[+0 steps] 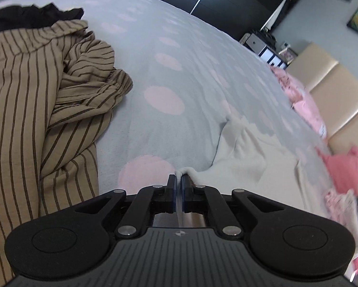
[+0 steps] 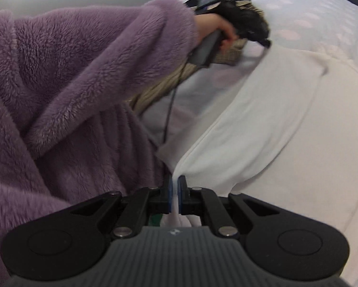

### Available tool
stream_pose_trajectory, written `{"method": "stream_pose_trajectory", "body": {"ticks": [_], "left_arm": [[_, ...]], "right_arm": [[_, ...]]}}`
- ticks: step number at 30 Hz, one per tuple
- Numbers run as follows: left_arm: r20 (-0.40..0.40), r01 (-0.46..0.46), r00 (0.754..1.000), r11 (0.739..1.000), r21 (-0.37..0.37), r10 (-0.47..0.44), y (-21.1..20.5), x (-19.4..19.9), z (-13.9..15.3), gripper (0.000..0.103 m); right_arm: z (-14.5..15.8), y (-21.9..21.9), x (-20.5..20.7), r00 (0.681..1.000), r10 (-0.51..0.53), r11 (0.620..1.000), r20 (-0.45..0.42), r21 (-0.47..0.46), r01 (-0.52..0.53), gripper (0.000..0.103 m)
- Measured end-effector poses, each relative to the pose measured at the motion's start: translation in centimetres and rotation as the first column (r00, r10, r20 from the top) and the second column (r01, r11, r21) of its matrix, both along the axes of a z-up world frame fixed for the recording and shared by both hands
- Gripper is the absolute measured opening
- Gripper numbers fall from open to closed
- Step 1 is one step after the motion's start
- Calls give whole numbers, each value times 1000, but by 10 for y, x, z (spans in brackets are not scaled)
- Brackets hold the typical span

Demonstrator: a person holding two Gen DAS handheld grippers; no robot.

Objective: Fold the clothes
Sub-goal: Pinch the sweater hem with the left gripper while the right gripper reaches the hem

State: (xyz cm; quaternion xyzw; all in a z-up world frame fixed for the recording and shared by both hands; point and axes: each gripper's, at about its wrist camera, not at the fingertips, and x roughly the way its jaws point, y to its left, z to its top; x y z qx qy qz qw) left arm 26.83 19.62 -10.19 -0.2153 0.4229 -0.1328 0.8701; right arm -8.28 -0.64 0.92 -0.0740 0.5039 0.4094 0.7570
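Holding the white cloth tight, both claws are closed on its edge: left claw at upper left, right claw low, cloth stretching between them across the bed.

Your bed carries a grey cover with pink dots. At nine o'clock in your left wrist view lies a tan striped garment, a black garment beyond it at ten. A white garment spreads at four o'clock; pink clothes line the three o'clock edge.
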Motion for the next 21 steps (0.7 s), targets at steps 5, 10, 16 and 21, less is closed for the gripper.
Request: {"method": "stream_pose_trajectory", "body": {"ticks": [5,10,16,21], "left_arm": [[-22,-15,1000,995,-99,13,15,8,-11,2],[-25,-4,1000,993,-116,1,19,15,-23,2],[-32,7,999,993,-120,-11,19,15,-36,2],[-45,4,999,992,-123,-10,22,14,-38,2]], "right_arm": [[-21,46,4,998,-16,1000,-66,22,18,5],[-38,71,12,995,-29,998,-93,51,34,5],[-62,74,18,987,-75,997,-139,22,79,28],[-58,38,41,983,-154,988,-104,-13,153,34]]}}
